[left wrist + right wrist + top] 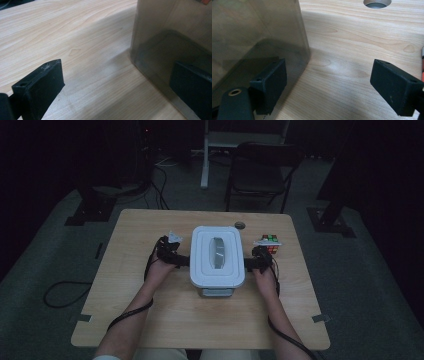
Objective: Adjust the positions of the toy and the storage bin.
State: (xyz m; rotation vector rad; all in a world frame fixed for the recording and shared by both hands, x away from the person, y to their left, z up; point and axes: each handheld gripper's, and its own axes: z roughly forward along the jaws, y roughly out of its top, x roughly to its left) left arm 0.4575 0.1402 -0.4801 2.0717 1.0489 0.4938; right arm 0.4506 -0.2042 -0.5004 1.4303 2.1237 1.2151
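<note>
A storage box with a white lid (217, 256) and a grey handle stands in the middle of the wooden table (150, 320). My left gripper (184, 260) sits at its left side and my right gripper (249, 263) at its right side, each in a hand. In the left gripper view the left gripper (115, 87) is open, one jaw beside the smoky box wall (170, 30), bare wood between the jaws. In the right gripper view the right gripper (332, 87) is open too, its left jaw beside the box wall (249, 30).
A colour puzzle cube (272, 240) rests just behind the right gripper. A round cable hole (240, 225) (377, 2) lies in the table behind the box. A dark folding chair (260, 170) stands beyond the far edge. Cables trail from both grippers to the near edge.
</note>
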